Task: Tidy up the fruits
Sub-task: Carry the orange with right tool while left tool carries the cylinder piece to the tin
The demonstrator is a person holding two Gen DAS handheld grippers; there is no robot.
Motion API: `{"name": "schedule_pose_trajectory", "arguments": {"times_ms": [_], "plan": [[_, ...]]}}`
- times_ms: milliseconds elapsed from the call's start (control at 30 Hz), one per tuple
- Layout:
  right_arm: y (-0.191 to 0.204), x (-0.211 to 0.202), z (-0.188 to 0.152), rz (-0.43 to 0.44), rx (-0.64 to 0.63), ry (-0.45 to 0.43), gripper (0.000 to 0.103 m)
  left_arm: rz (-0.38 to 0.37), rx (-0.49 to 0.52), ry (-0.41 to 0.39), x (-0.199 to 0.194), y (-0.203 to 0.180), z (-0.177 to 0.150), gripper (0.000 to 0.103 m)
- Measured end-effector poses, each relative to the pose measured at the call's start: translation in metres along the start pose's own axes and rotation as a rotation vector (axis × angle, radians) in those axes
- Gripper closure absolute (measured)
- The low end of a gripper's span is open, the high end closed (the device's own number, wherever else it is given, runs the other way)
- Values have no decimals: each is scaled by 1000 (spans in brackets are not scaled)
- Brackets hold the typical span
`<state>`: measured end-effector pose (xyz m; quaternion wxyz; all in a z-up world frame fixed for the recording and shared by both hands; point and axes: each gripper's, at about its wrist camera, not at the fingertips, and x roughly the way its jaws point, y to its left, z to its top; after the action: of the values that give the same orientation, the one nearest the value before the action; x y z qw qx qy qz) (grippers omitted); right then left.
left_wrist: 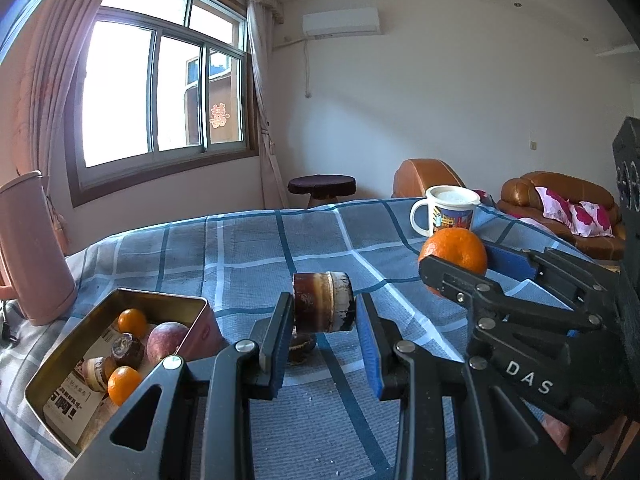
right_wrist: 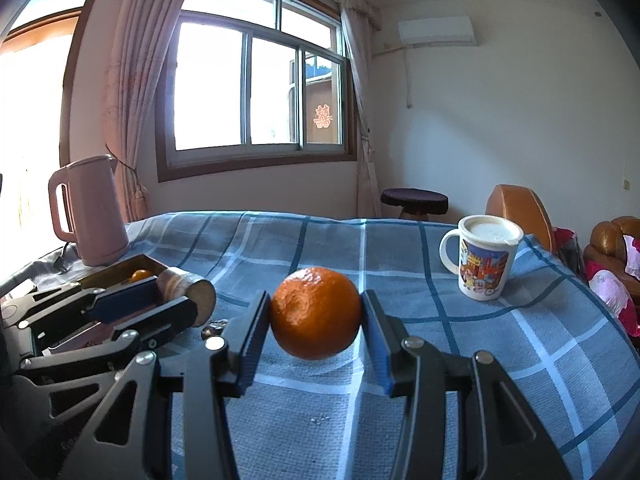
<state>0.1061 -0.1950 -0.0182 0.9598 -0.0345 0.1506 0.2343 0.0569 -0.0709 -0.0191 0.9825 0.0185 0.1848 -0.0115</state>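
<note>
My left gripper [left_wrist: 325, 314] is shut on a short brown cylindrical piece [left_wrist: 322, 300] with pale bands, held sideways above the blue checked cloth [left_wrist: 248, 256]. My right gripper [right_wrist: 316, 316] is shut on a round orange [right_wrist: 316, 312], also lifted off the cloth. In the left wrist view the right gripper [left_wrist: 460, 264] and its orange [left_wrist: 454, 250] are to the right. In the right wrist view the left gripper [right_wrist: 176, 294] and the brown piece [right_wrist: 188, 290] are at the left. An open metal tin [left_wrist: 56, 376] at the lower left holds small oranges, a reddish round fruit and brown pieces.
A small dark piece [left_wrist: 302, 346] lies on the cloth under the left gripper. A pink kettle [right_wrist: 92, 208] stands behind the tin [right_wrist: 120, 268]. A lidded picture mug [right_wrist: 484, 260] stands at the far right. Beyond the table are a dark stool [right_wrist: 414, 200] and a brown sofa [left_wrist: 560, 200].
</note>
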Motion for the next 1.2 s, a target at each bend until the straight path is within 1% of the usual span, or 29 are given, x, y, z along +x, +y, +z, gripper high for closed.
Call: {"name": "schedule_pose_trajectory", "arguments": {"times_ms": [100, 433, 567, 767, 900, 1200], "plan": [[1, -1, 0, 2, -3, -4, 54, -1, -8, 0, 0, 4, 0, 70], [7, 7, 1, 3, -15, 36, 54, -12, -44, 7, -2, 22, 1, 70], [18, 11, 1, 14, -28, 48, 54, -8, -46, -3, -8, 29, 1, 70], [40, 20, 2, 39, -60, 68, 54, -2, -71, 2, -13, 47, -2, 70], [51, 25, 4, 64, -64, 83, 54, 10, -85, 23, -15, 60, -3, 70], [77, 33, 13, 121, -90, 94, 54, 56, -107, 23, -28, 89, -3, 70]]}}
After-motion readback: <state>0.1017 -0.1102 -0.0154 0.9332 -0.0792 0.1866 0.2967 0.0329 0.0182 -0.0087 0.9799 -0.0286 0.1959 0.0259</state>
